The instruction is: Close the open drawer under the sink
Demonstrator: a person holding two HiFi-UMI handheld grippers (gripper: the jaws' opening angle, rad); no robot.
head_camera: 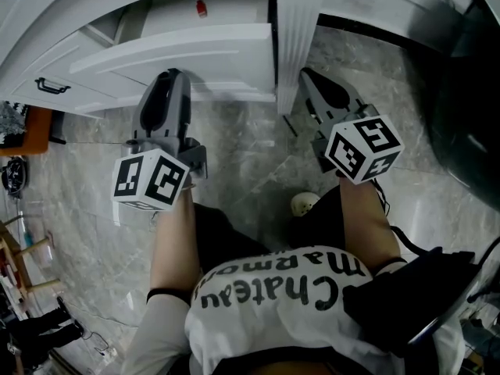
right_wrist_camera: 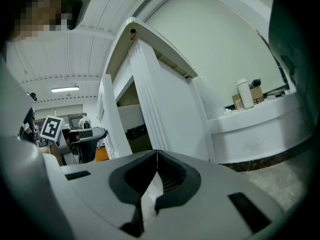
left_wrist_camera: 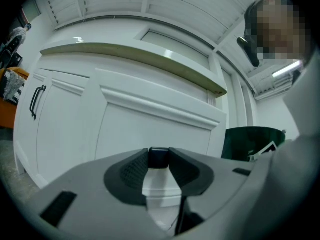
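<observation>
The white drawer (head_camera: 183, 57) stands pulled out from the cabinet under the counter, with a small red thing (head_camera: 201, 7) inside it. My left gripper (head_camera: 173, 75) is shut with nothing held, and its tips are at the drawer's front panel (left_wrist_camera: 150, 126); I cannot tell whether they touch. In the left gripper view that panel fills the space ahead of the left gripper (left_wrist_camera: 159, 156). My right gripper (head_camera: 306, 73) is shut and holds nothing. It points at the base of the white pilaster (head_camera: 297, 37) to the right of the drawer. The same pilaster (right_wrist_camera: 150, 99) rises just ahead of the right gripper (right_wrist_camera: 156, 156).
A cabinet door with a black handle (head_camera: 51, 86) is left of the drawer; the handle (left_wrist_camera: 36, 101) also shows in the left gripper view. A dark green bin (left_wrist_camera: 250, 141) stands to the right. The person's foot (head_camera: 305, 204) rests on the marble floor (head_camera: 242, 155). A ledge holds bottles (right_wrist_camera: 247, 94).
</observation>
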